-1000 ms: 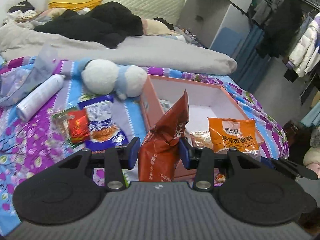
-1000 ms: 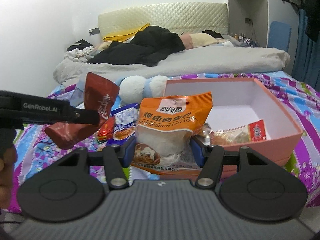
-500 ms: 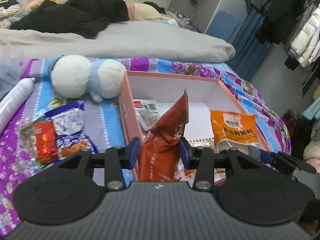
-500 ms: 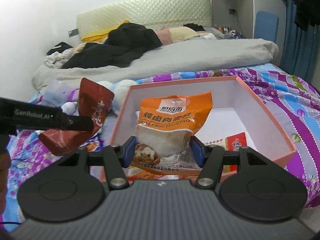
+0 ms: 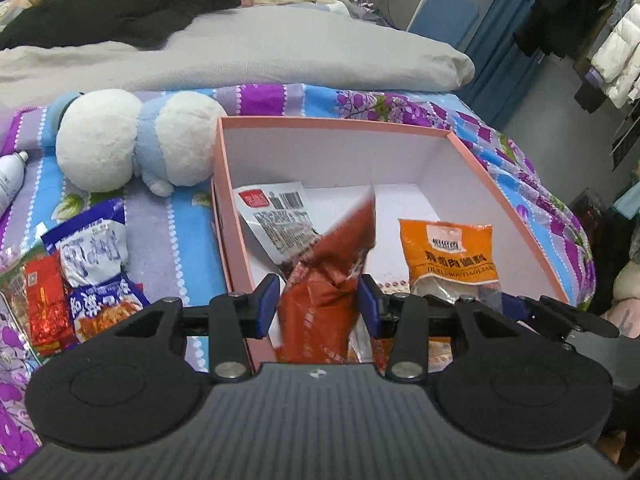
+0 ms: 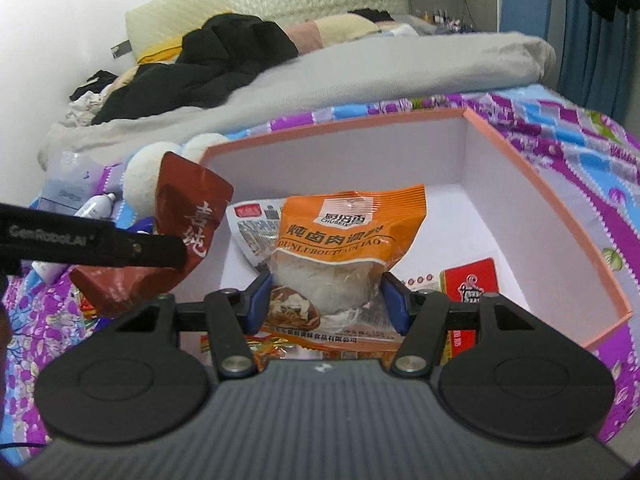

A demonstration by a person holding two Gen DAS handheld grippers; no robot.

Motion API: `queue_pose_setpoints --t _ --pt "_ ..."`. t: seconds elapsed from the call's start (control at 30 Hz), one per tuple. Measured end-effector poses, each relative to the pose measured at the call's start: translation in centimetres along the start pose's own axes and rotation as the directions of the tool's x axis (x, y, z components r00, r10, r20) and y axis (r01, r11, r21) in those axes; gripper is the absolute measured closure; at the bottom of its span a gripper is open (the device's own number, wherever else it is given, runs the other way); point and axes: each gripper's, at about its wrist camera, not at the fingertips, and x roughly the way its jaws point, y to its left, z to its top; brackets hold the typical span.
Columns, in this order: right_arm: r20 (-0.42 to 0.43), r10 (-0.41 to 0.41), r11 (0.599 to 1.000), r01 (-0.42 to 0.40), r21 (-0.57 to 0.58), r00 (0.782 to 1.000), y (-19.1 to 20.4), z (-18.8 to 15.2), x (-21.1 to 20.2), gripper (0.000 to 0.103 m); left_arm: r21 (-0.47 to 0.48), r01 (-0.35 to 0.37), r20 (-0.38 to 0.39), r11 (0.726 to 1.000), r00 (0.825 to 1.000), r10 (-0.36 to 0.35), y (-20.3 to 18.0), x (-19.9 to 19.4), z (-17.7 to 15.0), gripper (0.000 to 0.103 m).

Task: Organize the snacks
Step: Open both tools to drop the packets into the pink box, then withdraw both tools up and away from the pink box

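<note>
My left gripper [image 5: 318, 306] is shut on a dark red snack bag [image 5: 326, 288] and holds it over the near left part of the pink box [image 5: 340, 124]. My right gripper [image 6: 326, 300] is shut on an orange snack bag [image 6: 344, 240] above the box's inside [image 6: 520, 208]. The red bag [image 6: 176, 232] and the left gripper's finger [image 6: 92, 246] show at the left of the right wrist view. The orange bag [image 5: 450, 254] shows right of the red one. A white packet [image 5: 276, 216] and a red packet [image 6: 470, 282] lie in the box.
Loose snack packets, blue-white [image 5: 94, 264] and red [image 5: 46, 304], lie on the purple bedspread left of the box. A white and blue plush toy [image 5: 132, 146] lies behind them, a spray can [image 5: 10, 178] at far left. A grey duvet [image 5: 240, 48] lies beyond.
Both grippers have moved forward and down over the pink box with their bags. The red bag looks blurred and more tilted now.
</note>
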Motion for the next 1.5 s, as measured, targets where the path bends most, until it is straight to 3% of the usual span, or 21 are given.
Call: queue_pose_setpoints --t 0.1,0.37,0.63,0.77,0.87,1.2,1.5 --pt "-0.015 -0.002 1.000 0.002 0.016 1.000 -0.2 0.1 0.7 0.033 -0.014 -0.016 0.005 1.000 1.000 0.016 0.4 0.0 0.3 0.049" --pt "0.001 -0.001 1.000 0.001 0.001 1.000 0.4 -0.1 -0.5 0.032 -0.011 -0.016 0.053 1.000 0.998 0.016 0.7 -2.9 0.4 0.046" --pt "0.047 0.008 1.000 -0.007 -0.018 0.999 2.2 -0.4 -4.2 0.032 -0.007 -0.010 0.111 1.000 0.994 0.010 0.7 -8.4 -1.4 0.046" --pt "0.073 0.013 1.000 -0.012 -0.018 0.997 2.8 -0.9 -6.0 0.031 -0.002 -0.010 0.138 1.000 0.990 0.010 0.7 -11.0 -2.6 0.046" --pt "0.087 0.022 1.000 -0.021 -0.006 0.996 3.2 -1.4 -7.2 0.013 -0.002 -0.007 0.159 1.000 0.987 0.008 0.8 -13.0 -3.7 0.046" --pt "0.106 0.028 0.999 -0.024 -0.033 0.994 5.3 -3.5 -10.7 0.013 -0.015 -0.024 0.200 1.000 0.980 0.027 2.1 -19.2 -7.9 0.046" --pt "0.105 0.117 0.989 -0.107 -0.100 0.987 9.1 -6.0 -13.8 0.013 -0.051 -0.066 0.196 0.997 0.978 0.075 4.3 -23.2 -12.8 0.046"
